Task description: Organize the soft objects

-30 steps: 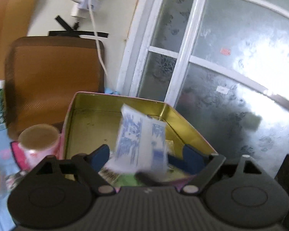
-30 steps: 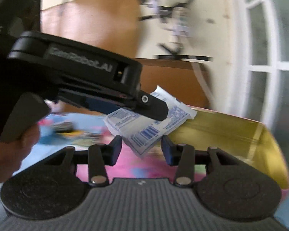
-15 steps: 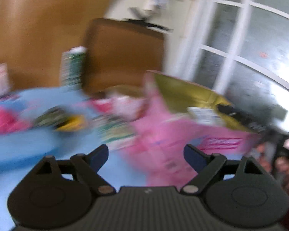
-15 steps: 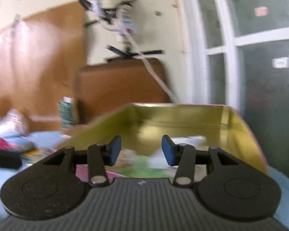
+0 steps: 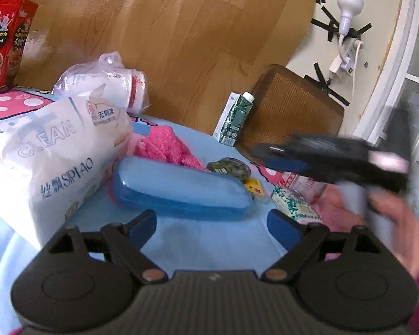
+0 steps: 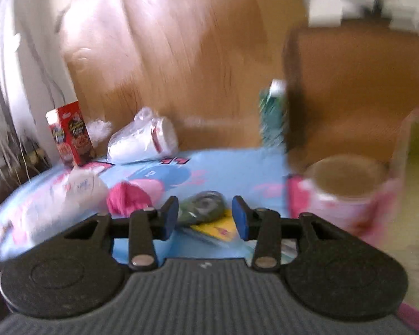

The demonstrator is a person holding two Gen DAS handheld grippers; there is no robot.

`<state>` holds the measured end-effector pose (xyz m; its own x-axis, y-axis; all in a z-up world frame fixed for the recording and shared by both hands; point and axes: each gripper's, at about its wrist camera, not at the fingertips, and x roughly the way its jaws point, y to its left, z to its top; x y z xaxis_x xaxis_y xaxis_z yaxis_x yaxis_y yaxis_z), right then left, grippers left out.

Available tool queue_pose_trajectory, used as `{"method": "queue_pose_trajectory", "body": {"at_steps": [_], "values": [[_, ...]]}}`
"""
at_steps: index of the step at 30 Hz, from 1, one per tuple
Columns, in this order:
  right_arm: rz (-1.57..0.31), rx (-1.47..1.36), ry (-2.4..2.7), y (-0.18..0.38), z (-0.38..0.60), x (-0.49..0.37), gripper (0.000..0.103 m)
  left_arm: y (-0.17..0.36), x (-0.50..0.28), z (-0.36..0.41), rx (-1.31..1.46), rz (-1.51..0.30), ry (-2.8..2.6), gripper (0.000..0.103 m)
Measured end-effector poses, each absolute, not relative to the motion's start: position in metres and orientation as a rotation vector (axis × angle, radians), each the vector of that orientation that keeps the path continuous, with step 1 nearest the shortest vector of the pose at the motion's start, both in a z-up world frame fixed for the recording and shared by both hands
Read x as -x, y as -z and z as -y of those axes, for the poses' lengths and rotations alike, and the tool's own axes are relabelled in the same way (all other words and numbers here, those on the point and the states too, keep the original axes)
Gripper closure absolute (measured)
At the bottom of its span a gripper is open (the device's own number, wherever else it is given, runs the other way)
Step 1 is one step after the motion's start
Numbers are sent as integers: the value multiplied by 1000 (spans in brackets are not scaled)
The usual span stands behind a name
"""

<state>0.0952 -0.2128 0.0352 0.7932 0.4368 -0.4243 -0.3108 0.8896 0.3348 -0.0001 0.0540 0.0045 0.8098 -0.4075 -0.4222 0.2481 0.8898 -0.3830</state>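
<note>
I see a glossy plastic tissue pack (image 5: 50,156), a smooth translucent blue plastic case (image 5: 181,187), fuzzy pink knit cloth (image 5: 167,146) and a wood-grain board (image 5: 181,36).

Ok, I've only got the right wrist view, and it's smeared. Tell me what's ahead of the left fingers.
Observer: A long blue case lies across the cloth just beyond the left fingers, which have just been opening with nothing between them.
Operator: Name the soft thing nearest it.
Observer: A big white tissue pack, printed CLEAN, stands at the case's left end.
Operator: Now its right end.
Observer: A small green-patterned packet lies there.
</note>
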Motion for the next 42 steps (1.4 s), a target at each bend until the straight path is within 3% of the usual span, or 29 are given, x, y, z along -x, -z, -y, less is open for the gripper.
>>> {"method": "queue_pose_trajectory", "body": {"at_steps": [5, 7, 12, 15, 20, 22, 24, 29, 31, 32, 33, 40, 42], "values": [[-690, -308, -365, -16, 185, -172, 58, -4, 3, -54, 319, -483, 372, 10], [-747, -311, -357, -11, 182, -180, 63, -3, 3, -57, 331, -480, 375, 9], [-790, -244, -403, -19, 195, -143, 85, -2, 2, -61, 359, -486, 381, 8], [-804, -204, -451, -19, 208, -104, 85, -2, 3, -62, 369, -482, 377, 8], [-761, -212, -495, -9, 233, -27, 82, -1, 2, -66, 389, -490, 379, 7], [-713, -237, -479, -9, 239, -8, 76, 0, 1, -66, 397, -499, 372, 7], [-664, -206, -464, -11, 233, 3, 57, 0, 0, -67, 402, -505, 362, 7], [-632, -94, -521, -9, 194, -5, 39, -1, 6, -65, 386, -502, 336, 7], [-638, -36, -502, -2, 178, -16, 40, -2, 6, -60, 360, -509, 337, 7], [-640, -9, -478, 2, 173, -20, 50, -2, 6, -58, 346, -514, 341, 7], [-620, 11, -460, 3, 171, -18, 51, -2, 6, -56, 332, -519, 350, 7], [-592, -83, -442, 9, 204, 24, 51, -2, 13, -18, 345, -644, 575, 7], [-579, -132, -446, 13, 215, 40, 51, -1, 8, 4, 344, -723, 632, 13]]}}
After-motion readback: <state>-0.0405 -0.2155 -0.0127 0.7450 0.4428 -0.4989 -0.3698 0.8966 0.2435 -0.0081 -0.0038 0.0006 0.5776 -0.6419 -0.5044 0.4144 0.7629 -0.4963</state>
